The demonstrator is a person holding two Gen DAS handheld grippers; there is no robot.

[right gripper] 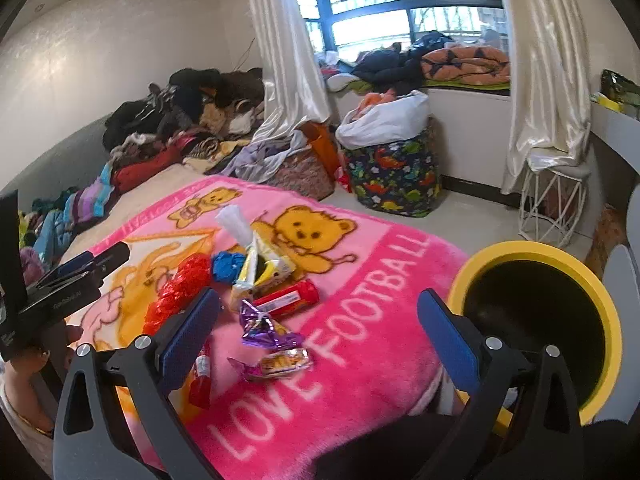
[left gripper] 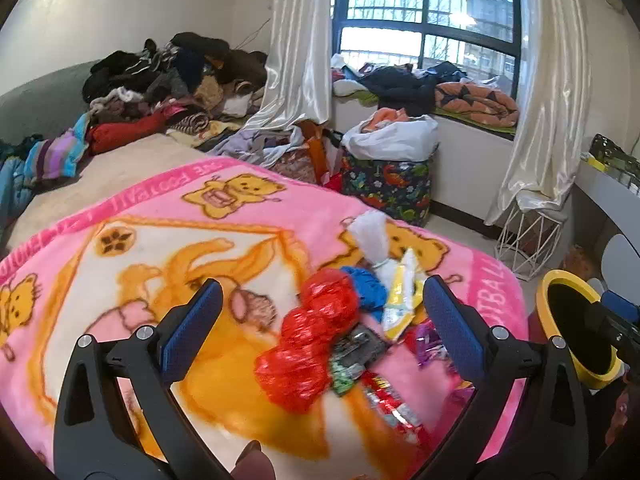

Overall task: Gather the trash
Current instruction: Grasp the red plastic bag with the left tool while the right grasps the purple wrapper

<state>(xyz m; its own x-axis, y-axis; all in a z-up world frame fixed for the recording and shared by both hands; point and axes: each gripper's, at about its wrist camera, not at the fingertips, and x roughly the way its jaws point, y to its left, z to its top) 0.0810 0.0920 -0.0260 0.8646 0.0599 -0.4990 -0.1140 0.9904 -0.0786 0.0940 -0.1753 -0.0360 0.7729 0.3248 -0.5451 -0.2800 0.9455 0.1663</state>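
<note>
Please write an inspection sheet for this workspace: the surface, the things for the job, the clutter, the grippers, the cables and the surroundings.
Surface: pink blanket with bear prints, spread over the bed.
Job's things: red bag, blue bag, white bag, yellow packet, red packet, purple wrapper and candy lie loose on the blanket; yellow bin stands beside the bed, nothing visible inside.
Clutter: clothes pile at the far end of the bed.
Grippers: left gripper open above the trash; right gripper open, holding nothing.
Cables: nothing seen.
Surroundings: window, white curtains, dinosaur-print basket, wire stool.
</note>
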